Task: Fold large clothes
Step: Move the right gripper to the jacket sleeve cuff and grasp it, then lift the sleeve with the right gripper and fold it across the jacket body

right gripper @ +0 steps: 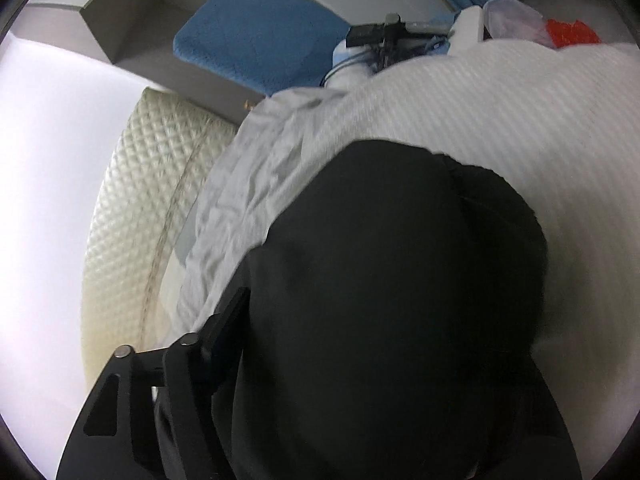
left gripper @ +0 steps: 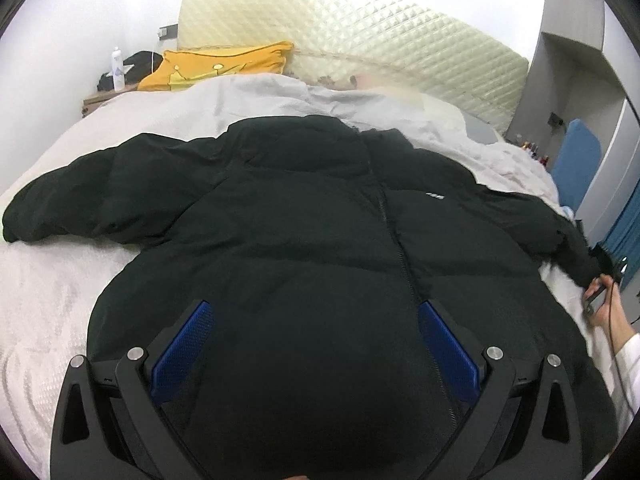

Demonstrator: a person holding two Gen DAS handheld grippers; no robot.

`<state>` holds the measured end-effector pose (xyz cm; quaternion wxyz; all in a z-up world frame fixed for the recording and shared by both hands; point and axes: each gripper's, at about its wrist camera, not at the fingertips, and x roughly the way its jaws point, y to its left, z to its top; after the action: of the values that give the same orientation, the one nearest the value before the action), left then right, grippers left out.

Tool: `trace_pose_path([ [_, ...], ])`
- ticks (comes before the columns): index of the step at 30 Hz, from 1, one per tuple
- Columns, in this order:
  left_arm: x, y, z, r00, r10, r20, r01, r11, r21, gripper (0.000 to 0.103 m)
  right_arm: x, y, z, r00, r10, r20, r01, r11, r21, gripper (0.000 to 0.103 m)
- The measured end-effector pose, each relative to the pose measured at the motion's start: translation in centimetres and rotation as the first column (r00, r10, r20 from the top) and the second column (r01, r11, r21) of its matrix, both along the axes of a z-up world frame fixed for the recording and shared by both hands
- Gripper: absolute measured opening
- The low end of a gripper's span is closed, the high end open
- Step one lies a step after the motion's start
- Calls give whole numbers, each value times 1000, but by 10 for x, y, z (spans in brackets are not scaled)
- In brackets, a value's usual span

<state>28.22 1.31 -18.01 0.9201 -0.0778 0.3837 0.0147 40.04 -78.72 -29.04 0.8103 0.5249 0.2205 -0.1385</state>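
Across the bed [left gripper: 48,312], jacket [left gripper: 312,216] spread flat. Left tool [left gripper: 314,344] gapes wide over the hem; right tool [right gripper: 256,336] on sleeve, grip unclear. Fold sleeve inward without bunching.

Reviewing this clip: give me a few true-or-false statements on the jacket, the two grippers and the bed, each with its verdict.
1. The black puffer jacket lies front up on the bed, zipper showing. True.
2. The left gripper is clamped shut on the hem. False: its blue pads stand wide apart above the jacket body.
3. The right gripper is at the jacket's sleeve. True; whether it is shut cannot be told.
4. A yellow garment lies near the headboard. True.
5. Both sleeves are folded across the chest. False: they are spread outward.
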Motion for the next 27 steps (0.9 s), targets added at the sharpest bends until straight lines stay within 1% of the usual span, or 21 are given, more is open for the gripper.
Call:
trace_pose_path([
  [1,2,-1,-1,1000,2,1,-2,1000,4,103,6,-6,0,1000,-4,11,4,1000,-4,61],
  [2,4,-2,-3,1000,5,-1,-5,1000,15,103,12,-9,1,1000,0,17,0,1000,-10,55],
  [3,5,-3,-5,1000,6,-3,-5,1000,20,103,16,-13,2,1000,8,15,-7,1000,-23,45],
  [4,7,-3,-6,1000,5,-5,-5,1000,24,103,21,-15,4,1000,14,8,-14,999,-46,39],
  [6,10,-5,-9,1000,6,-9,-5,999,36,103,27,-20,14,999,33,-13,-34,993,-116,23],
  [8,12,-5,-10,1000,5,-13,-5,999,43,103,27,-24,25,999,42,-20,-45,983,-176,14],
  [9,12,-6,-11,1000,5,-14,-4,999,45,103,28,-24,33,998,55,-23,-59,977,-207,11],
  [11,12,-6,-11,1000,4,-14,-3,999,49,103,30,-22,49,995,86,-51,-97,957,-272,9],
  [12,10,-6,-10,1000,4,-10,-4,999,49,103,30,-21,64,994,90,-62,-105,940,-323,8],
  [14,7,-5,-7,1000,3,-5,-3,999,47,103,26,-20,86,996,78,-52,-92,922,-376,7],
  [15,5,-5,-6,1000,1,0,-1,999,40,103,23,-21,103,997,66,-44,-78,913,-400,7],
  [17,2,-3,-2,1000,4,10,-4,999,41,103,19,-20,125,998,61,-33,-69,902,-427,6],
  [18,1,-2,0,1000,7,14,-8,999,47,103,17,-15,141,997,63,-42,-75,885,-460,6],
  [21,-7,3,6,999,9,31,-11,998,55,103,10,-3,178,996,68,-50,-84,853,-515,6],
  [24,-13,9,10,1000,12,13,-13,998,68,103,3,13,216,996,81,-33,-86,835,-543,6],
  [27,-23,15,18,1000,18,15,-19,996,85,103,-2,38,252,993,118,-16,-104,802,-589,7],
])
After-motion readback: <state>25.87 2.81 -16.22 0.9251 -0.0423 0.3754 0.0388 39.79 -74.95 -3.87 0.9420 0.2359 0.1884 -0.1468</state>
